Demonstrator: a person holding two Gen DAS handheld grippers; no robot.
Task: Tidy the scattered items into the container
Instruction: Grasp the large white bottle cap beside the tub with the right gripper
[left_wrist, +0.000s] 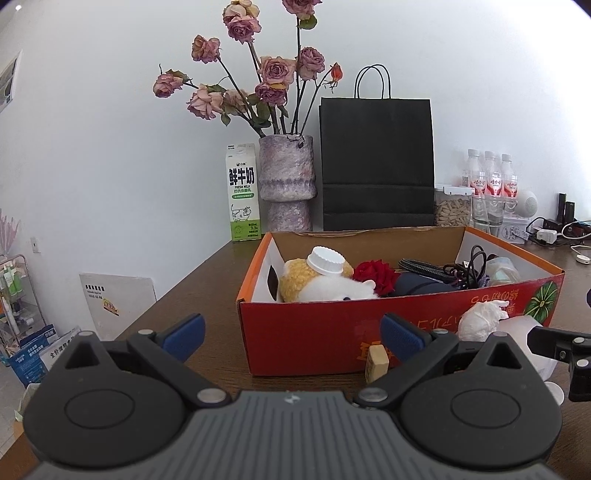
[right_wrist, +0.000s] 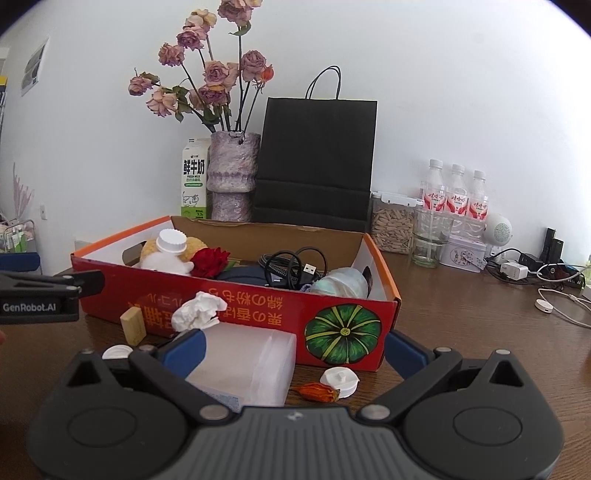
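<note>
Red cardboard box already holds the plush toy, cables and rose; loose items remain just before its front wall: crumpled tissue, translucent plastic case, white cap. Left gripper and right gripper stand wide, empty, facing that wall for pickup.

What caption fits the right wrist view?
Open right gripper faces the red box; crumpled tissue, translucent case, white cap remain outside.
</note>
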